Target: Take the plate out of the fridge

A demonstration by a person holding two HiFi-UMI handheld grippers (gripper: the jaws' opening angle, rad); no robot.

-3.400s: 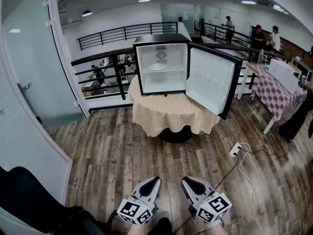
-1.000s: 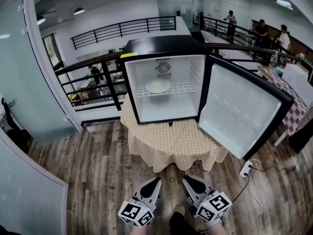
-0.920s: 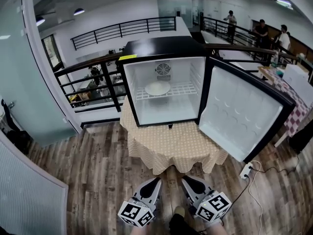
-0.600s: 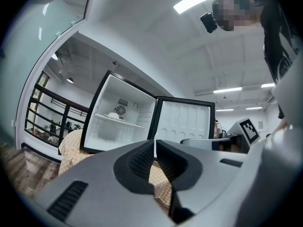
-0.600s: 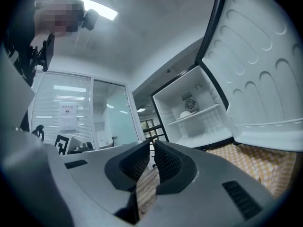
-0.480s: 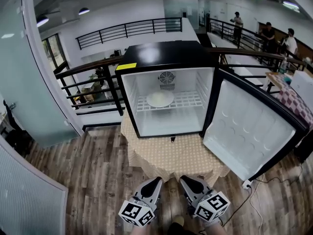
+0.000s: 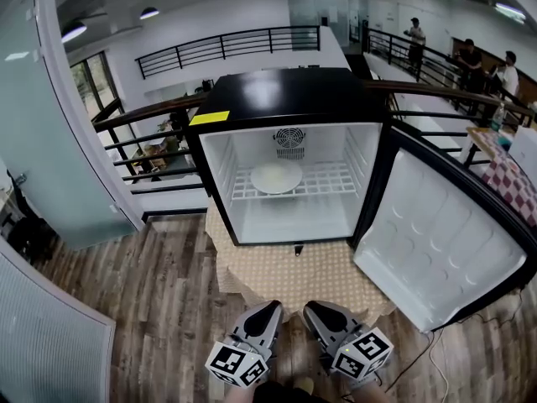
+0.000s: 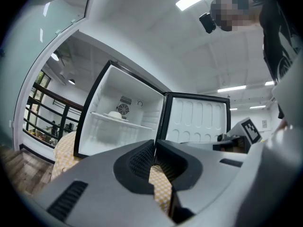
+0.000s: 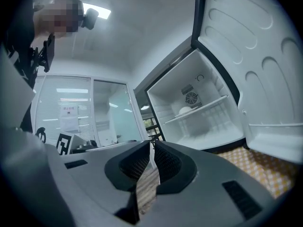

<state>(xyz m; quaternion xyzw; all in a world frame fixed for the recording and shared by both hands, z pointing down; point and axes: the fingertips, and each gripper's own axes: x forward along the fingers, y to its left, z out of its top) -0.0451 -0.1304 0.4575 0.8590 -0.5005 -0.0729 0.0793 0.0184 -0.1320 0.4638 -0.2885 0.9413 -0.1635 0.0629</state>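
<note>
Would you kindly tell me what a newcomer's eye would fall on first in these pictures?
The black mini fridge with a white interior stands on a yellow checked tablecloth, its door swung wide open to the right. A round white plate lies alone on its wire shelf. Low in the head view, the left gripper and right gripper sit side by side, both shut and empty.

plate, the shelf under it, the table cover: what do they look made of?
Plate: off-white, smooth, faint sheen; likely glazed ceramic, though melamine would look the same from here. Shelf: white grid of thin bars, probably coated wire. Table cover: tan checked pattern, matte, draping over the table edge; woven cloth by the look.
</note>
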